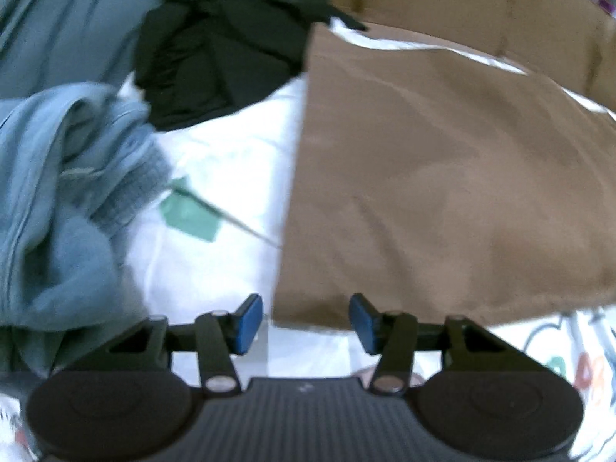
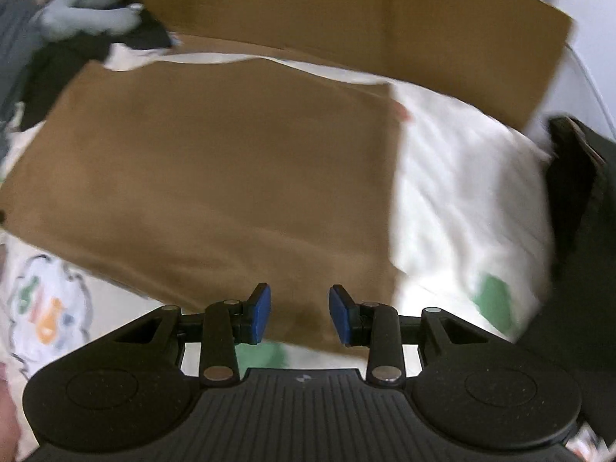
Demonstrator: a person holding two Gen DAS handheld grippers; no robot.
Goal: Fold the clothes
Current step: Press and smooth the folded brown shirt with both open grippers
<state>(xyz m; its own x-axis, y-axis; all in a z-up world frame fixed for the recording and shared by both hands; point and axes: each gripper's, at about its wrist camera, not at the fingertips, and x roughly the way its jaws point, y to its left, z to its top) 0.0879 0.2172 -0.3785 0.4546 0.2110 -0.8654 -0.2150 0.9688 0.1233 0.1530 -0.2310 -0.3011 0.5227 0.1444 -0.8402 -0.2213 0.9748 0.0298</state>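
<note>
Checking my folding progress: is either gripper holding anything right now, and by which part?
Neither. The left gripper and right gripper stand open at the near edge of the brown garment, pads not pressing it.

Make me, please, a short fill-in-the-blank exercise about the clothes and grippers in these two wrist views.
1. The flat garment ahead of both grippers is ____ in colour.
2. It lies on a ____ sheet.
3. In the left wrist view, the black garment sits above a crumpled ____ garment.
4. The left gripper and the right gripper both have jaws that are ____.

Missing words: brown; white; blue; open
</note>
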